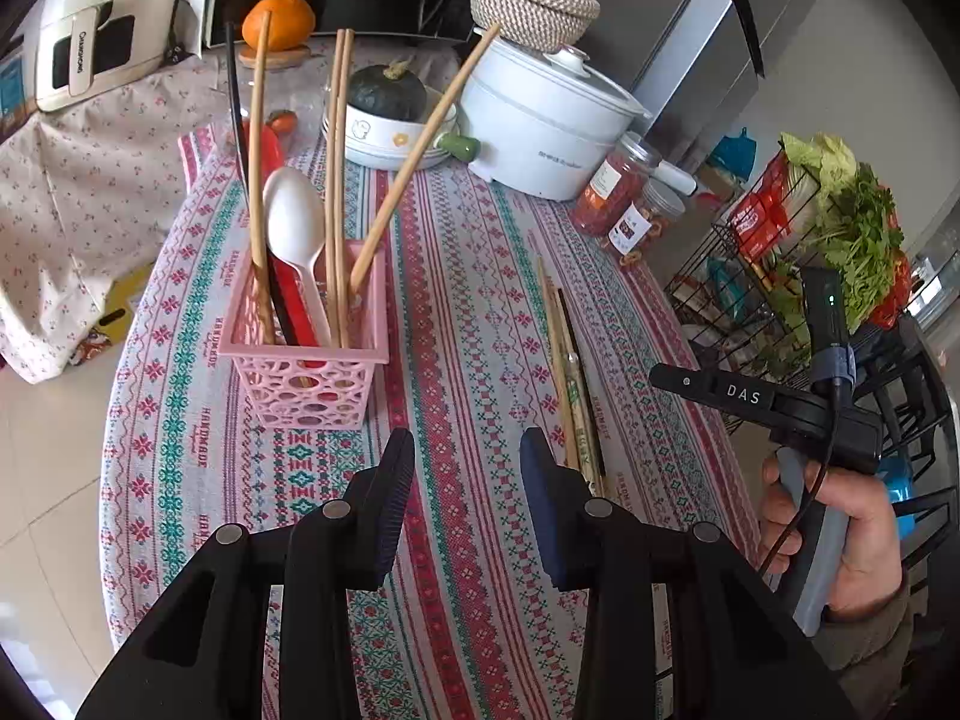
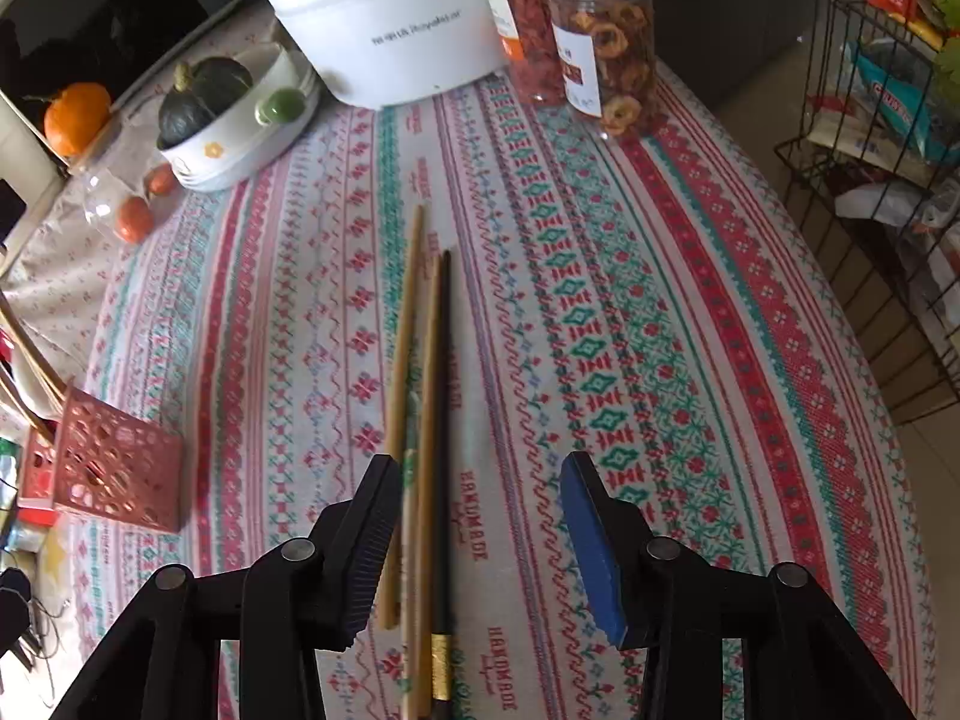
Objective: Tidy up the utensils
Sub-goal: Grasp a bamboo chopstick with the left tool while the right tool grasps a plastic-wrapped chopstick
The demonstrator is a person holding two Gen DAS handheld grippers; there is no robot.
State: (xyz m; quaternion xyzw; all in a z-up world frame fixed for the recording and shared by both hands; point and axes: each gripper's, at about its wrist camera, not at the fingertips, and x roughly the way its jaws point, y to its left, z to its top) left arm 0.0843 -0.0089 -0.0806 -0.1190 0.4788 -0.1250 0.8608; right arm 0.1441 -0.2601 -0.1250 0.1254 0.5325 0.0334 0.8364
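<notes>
A pink lattice basket (image 1: 306,360) stands on the patterned tablecloth (image 1: 468,300). It holds several wooden chopsticks, a white spoon (image 1: 294,228) and a red and black utensil. My left gripper (image 1: 468,462) hovers open just in front of it, with nothing between its jaws. Three loose chopsticks (image 2: 420,390), two wooden and one black (image 2: 443,420), lie on the cloth. My right gripper (image 2: 480,480) is open above their near ends, which lie close to its left finger; the pads do not press on them. A hand (image 1: 852,540) holds the right gripper's handle. The basket (image 2: 114,474) sits far left in the right wrist view.
At the back stand a white electric pot (image 1: 540,120), two jars of dried food (image 2: 576,42), a bowl with a green squash (image 1: 390,120) and an orange (image 1: 279,21). A wire rack of vegetables and packets (image 1: 828,252) stands beyond the table's right edge. Tiled floor lies left.
</notes>
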